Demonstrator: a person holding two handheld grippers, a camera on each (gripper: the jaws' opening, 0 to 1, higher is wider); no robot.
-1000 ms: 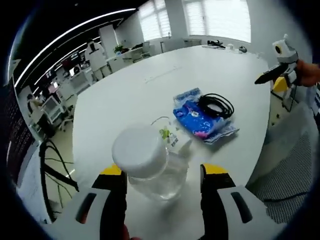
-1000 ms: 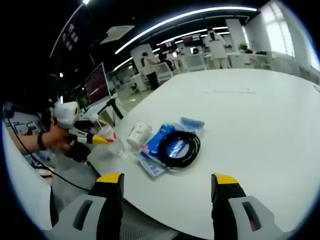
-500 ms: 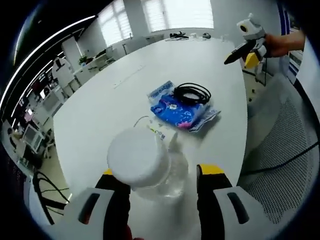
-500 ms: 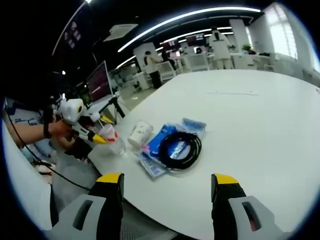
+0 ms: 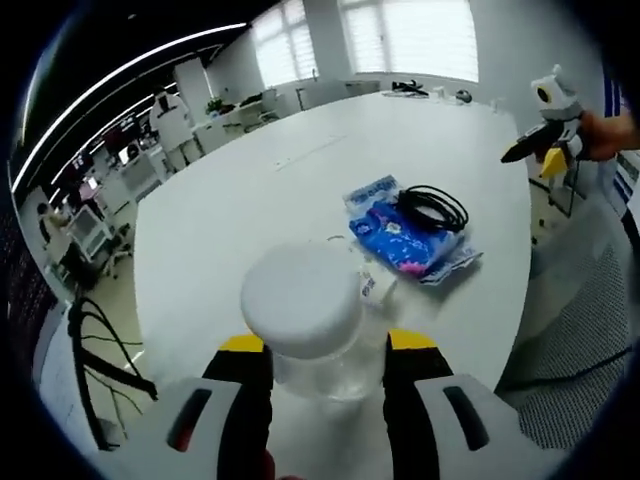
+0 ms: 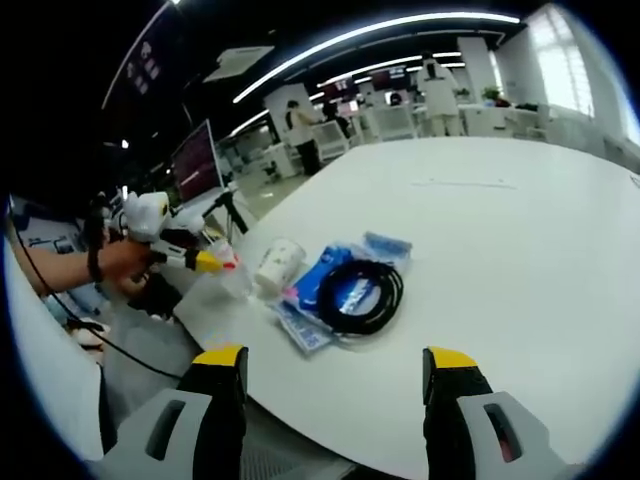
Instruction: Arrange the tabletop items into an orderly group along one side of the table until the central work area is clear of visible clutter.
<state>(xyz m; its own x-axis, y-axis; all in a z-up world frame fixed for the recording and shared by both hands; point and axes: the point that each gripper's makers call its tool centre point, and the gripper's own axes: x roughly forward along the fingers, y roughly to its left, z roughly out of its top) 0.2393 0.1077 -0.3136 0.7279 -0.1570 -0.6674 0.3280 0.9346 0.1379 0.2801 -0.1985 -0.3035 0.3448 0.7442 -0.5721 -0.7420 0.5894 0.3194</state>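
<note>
A clear jar with a white lid [image 5: 300,310] sits between the jaws of my left gripper [image 5: 328,345], which is shut on it near the table's edge. Just behind the jar a paper cup [image 5: 376,286] lies on its side. Beyond that, a black cable coil [image 5: 432,208] rests on a blue packet [image 5: 400,240]. My right gripper [image 6: 335,400] is open and holds nothing, standing off the table's near edge; the right gripper [image 5: 530,148] is held by a hand at the far right. Across the table, the left gripper [image 6: 212,263] grips the jar [image 6: 232,280] beside the cup [image 6: 277,265] and coil [image 6: 352,292].
The large white table [image 6: 500,250] stretches away bare behind the items. A mesh chair back [image 5: 575,350] stands at the table's edge. A person's hand and sleeve [image 6: 90,265] hold the left gripper. Office desks, monitors and people fill the background.
The left jaws have drawn in against the jar. In the right gripper view the left gripper and jar have shifted slightly up and toward the cup. The right gripper stays open.
</note>
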